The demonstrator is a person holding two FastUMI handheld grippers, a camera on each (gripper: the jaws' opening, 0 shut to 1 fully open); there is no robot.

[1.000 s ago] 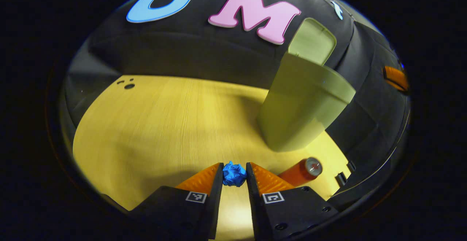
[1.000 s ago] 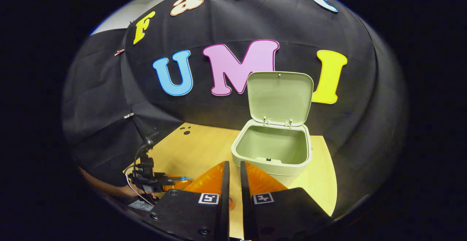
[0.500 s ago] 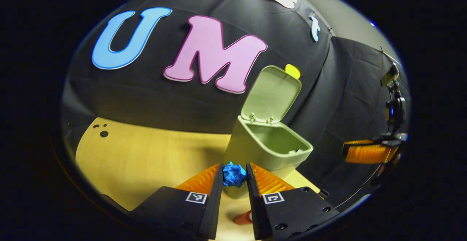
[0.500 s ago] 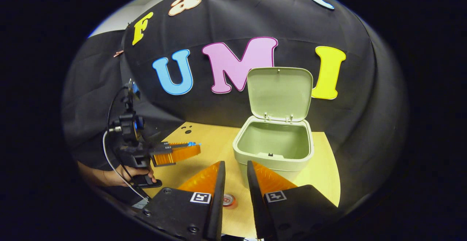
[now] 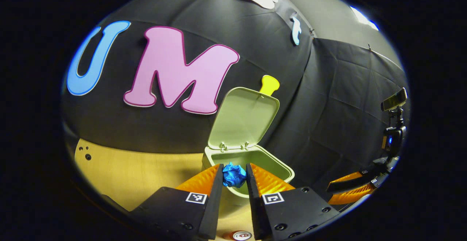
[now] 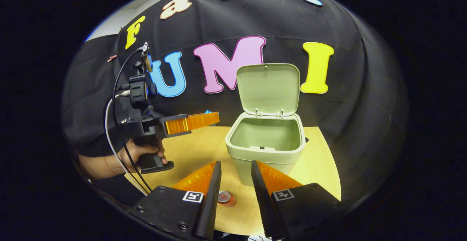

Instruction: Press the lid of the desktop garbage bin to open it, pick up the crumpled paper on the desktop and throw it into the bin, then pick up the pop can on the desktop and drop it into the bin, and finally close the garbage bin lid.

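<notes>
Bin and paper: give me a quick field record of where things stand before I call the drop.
bin lid: open, standing upright
bin: on the wooden desktop, nothing visible inside
crumpled paper: blue, clamped between the fingers
left hand-held gripper: shut on the paper, raised beside the bin, short of its opening
right hand-held gripper: open, holding nothing
pop can: lying on the desktop in front of the bin

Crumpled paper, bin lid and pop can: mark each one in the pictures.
crumpled paper point(image 5: 234, 174), left gripper view, middle of the blue wad.
bin lid point(image 6: 268, 88), right gripper view, inner face of the raised lid.
pop can point(image 6: 225, 197), right gripper view, its end face.
</notes>
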